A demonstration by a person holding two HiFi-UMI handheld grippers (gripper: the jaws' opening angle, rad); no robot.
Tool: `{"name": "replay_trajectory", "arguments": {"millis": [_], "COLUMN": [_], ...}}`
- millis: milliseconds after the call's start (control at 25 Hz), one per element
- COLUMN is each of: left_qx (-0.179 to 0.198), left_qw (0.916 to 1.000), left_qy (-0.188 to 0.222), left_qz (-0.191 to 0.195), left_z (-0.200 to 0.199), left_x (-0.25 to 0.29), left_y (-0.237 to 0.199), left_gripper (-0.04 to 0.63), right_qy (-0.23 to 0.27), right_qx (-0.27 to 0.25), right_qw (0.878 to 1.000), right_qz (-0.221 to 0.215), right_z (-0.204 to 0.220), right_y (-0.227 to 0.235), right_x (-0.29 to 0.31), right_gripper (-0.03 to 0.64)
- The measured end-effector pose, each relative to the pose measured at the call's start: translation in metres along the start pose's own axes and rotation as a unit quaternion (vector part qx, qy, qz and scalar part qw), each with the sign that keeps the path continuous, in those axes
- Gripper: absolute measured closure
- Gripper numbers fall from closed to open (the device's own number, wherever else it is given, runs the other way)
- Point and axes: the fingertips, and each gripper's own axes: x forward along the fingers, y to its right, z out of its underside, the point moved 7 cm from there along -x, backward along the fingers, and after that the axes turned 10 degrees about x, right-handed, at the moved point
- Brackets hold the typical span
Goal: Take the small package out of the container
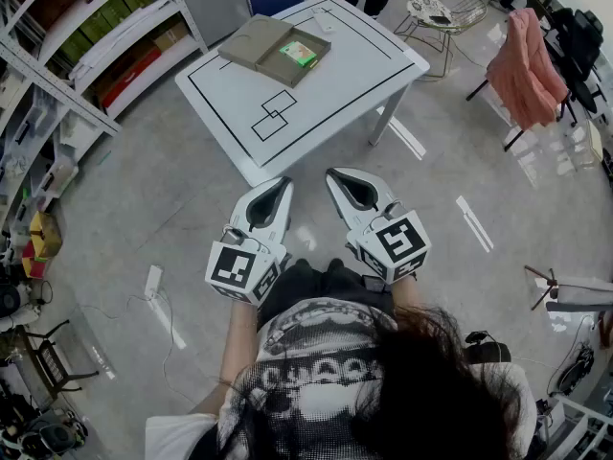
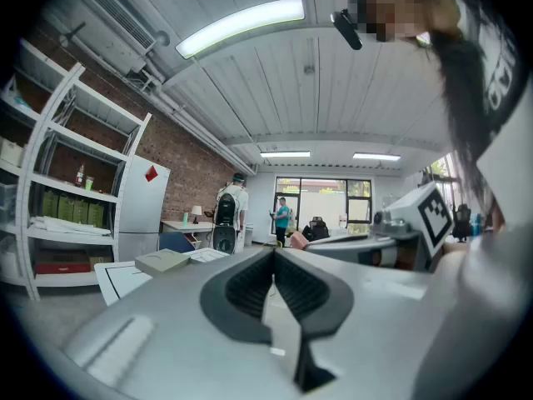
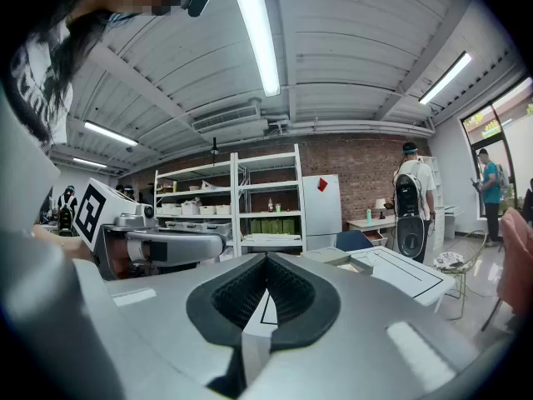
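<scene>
An open flat cardboard container [image 1: 272,50] lies at the far left of the white table [image 1: 326,84]. A small green package [image 1: 298,54] rests inside its right half. My left gripper [image 1: 283,182] and right gripper [image 1: 334,174] are side by side above the floor, just short of the table's near edge and well away from the container. Both are shut with nothing between their jaws. In the left gripper view the shut tips [image 2: 273,253] point across the room, with the container [image 2: 162,262] low at the left. The right gripper view shows its shut tips [image 3: 266,258] and the table [image 3: 401,275] beyond.
Metal shelving [image 1: 67,56] lines the left side. A chair draped with pink cloth [image 1: 525,70] stands at the right and a wire chair [image 1: 439,12] behind the table. A power strip [image 1: 153,282] lies on the floor. Two people [image 2: 226,215] stand far off by the windows.
</scene>
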Motion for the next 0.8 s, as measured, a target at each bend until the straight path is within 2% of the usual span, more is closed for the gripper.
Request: {"name": "replay_trajectory", "arguments": {"millis": [480, 800], "left_qx": [-0.004, -0.005], "left_qw": [1.0000, 0.9999], "left_qy": [-0.009, -0.015], "left_qz": [-0.002, -0.004], "left_z": [0.003, 0.004], "left_x": [0.001, 0.019], "left_y": [0.005, 0.017], "left_gripper": [0.595, 0.595], "right_qy": [0.004, 0.001], "right_qx": [0.017, 0.027], "right_qw": [1.000, 1.000], "right_qz": [0.003, 0.009], "right_z": [0.003, 0.007], "right_y": [0.005, 0.027], "right_x": [-0.006, -0.019], "right_gripper": [0.620, 0.620]}}
